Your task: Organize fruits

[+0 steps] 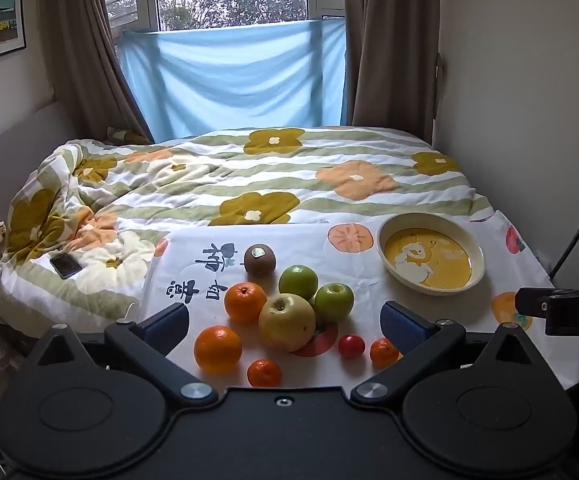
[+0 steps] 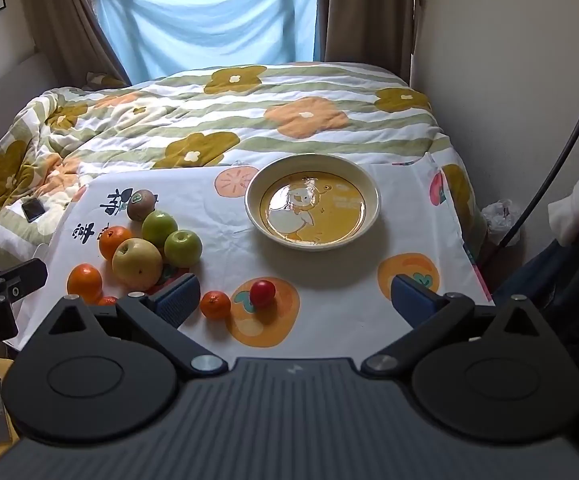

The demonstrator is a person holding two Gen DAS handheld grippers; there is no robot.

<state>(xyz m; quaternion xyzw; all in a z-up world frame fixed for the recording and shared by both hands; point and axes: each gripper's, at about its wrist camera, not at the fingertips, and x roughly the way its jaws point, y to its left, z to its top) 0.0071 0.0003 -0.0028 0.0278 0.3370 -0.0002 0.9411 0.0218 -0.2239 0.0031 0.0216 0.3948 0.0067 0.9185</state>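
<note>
From the left wrist I see my left gripper (image 1: 285,322) spread wide and empty above the fruit pile on the desk (image 1: 469,320), the yellow apple (image 1: 287,322) sitting between its fingers. The empty bowl (image 1: 430,254) lies well off to the right.

From the right wrist, my right gripper (image 2: 294,298) is likewise open and empty over the small red fruit (image 2: 262,293). I would start there, closing gently because it looks ready to roll.
</note>
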